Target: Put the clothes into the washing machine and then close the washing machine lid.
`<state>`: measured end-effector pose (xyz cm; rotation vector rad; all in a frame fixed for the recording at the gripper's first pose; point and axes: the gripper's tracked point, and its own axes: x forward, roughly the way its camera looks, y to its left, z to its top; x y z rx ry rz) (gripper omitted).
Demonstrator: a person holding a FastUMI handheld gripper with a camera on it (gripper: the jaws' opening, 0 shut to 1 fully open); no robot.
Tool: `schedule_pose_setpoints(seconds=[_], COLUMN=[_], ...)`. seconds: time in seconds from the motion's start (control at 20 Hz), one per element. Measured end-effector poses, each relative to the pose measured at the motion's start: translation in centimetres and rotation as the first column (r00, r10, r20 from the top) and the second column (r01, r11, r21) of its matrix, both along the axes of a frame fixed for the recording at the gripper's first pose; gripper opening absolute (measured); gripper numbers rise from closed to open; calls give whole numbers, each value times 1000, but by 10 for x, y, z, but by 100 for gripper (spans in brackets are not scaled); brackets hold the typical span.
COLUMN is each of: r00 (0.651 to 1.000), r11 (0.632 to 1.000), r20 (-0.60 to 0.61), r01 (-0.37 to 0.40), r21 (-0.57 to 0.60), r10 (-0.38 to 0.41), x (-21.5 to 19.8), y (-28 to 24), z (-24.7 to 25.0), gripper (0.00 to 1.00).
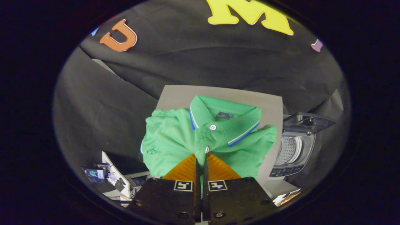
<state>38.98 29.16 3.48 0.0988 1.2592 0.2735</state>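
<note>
A green polo shirt (175, 137) with blue and white collar trim lies spread over a grey table top (178, 95). Its left sleeve hangs past the table's edge. My gripper (201, 156) is shut on the shirt's front placket, just below the white button, and a sliver of green cloth shows between the two fingers. To the right of the table stands a small toy washing machine (293, 153). Its clear lid (307, 122) is raised and the ribbed drum is open to view.
Black cloth walls close in behind and to the left of the table. Low on the left, below the table, lie a white board and some small clutter (109, 176). A box corner (286, 195) sits in front of the washing machine.
</note>
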Motion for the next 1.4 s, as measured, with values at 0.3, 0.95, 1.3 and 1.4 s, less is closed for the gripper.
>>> schedule_pose_setpoints(seconds=[0.3,0.95,1.3,1.4], r00=[993,953,908,889], r11=[996,983,956,946], r20=[103,242,303,329], r01=[45,163,258,280], r21=[76,90,142,161], r10=[-53,-180,-290,-319], x=[-4,-31,-42,-46], y=[-23,-122,-189,-213], z=[68,118,157,167], gripper=[5,5,5,5])
